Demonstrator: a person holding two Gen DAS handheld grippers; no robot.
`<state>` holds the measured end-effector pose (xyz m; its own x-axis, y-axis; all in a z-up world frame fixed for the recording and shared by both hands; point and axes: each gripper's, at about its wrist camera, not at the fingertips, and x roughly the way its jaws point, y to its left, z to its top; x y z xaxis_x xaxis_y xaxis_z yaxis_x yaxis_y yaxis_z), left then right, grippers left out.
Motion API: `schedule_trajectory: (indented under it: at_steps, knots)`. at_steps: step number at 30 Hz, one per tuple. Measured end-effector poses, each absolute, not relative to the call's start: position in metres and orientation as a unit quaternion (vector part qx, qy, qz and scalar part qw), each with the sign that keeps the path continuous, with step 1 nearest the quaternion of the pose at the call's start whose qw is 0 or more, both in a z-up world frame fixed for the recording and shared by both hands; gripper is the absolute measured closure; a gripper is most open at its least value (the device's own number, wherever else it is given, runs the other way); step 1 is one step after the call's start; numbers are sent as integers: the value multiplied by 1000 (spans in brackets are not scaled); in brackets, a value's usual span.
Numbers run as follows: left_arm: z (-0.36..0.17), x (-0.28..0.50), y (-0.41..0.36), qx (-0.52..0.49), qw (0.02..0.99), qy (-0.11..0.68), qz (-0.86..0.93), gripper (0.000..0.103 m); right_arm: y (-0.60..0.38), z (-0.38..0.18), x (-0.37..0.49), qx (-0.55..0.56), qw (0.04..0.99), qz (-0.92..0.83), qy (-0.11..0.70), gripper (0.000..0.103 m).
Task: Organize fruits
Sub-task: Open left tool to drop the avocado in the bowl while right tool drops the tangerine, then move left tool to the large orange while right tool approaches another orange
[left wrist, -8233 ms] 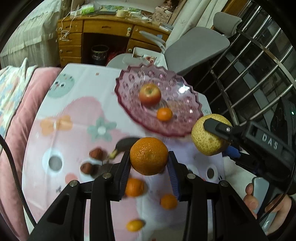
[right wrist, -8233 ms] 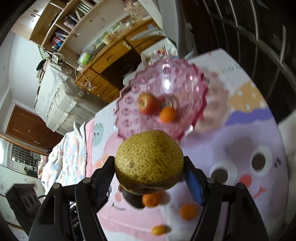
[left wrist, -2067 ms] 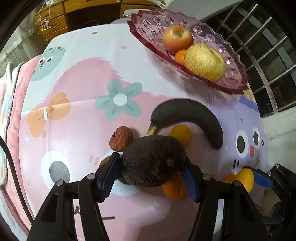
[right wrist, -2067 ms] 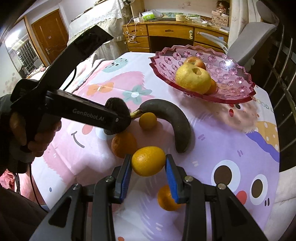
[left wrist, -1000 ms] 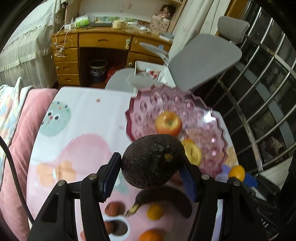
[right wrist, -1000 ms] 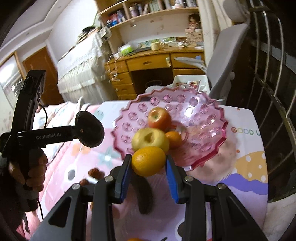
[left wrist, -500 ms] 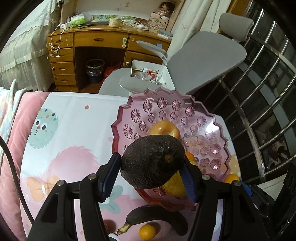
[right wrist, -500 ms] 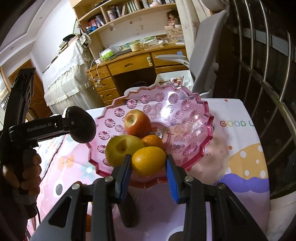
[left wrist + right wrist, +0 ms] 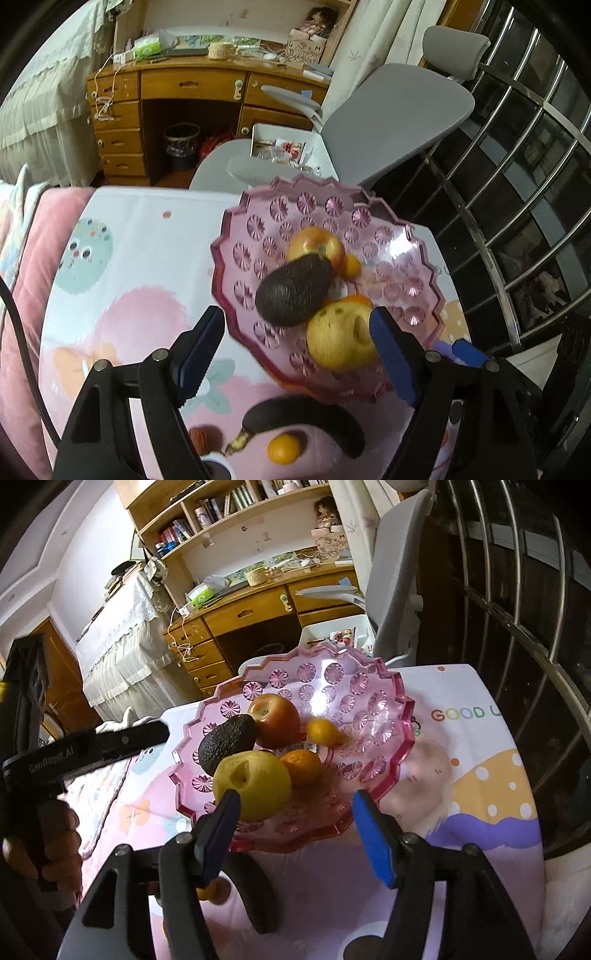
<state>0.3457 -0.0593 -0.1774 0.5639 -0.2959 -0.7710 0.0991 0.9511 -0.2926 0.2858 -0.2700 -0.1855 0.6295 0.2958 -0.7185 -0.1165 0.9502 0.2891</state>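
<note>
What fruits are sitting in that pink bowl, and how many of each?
Apple: 1
Avocado: 1
Pear: 1
Oranges: 2, one bigger, one small
Total in the bowl: 5

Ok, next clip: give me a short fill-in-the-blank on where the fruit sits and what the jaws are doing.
1. The avocado lies in the pink ____.
2. The jaws of both the left gripper and the right gripper stand ____.
3. The dark banana lies on the ____, outside the bowl.
4. The avocado leans against the red ____.

Missing words: bowl; open; tablecloth; apple
</note>
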Motion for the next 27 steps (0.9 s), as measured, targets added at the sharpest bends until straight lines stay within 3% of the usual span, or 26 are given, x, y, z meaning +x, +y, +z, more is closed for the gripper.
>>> schedule_trajectory:
  at_steps: [16, 27]
  knots:
    - [-204, 283, -34, -126, 844, 508, -115, 19, -296, -186, 255, 207, 845, 71, 488, 39]
    - [-241, 247, -29, -112, 803, 573, -121, 19, -324, -213, 220, 311, 759, 0, 572, 39]
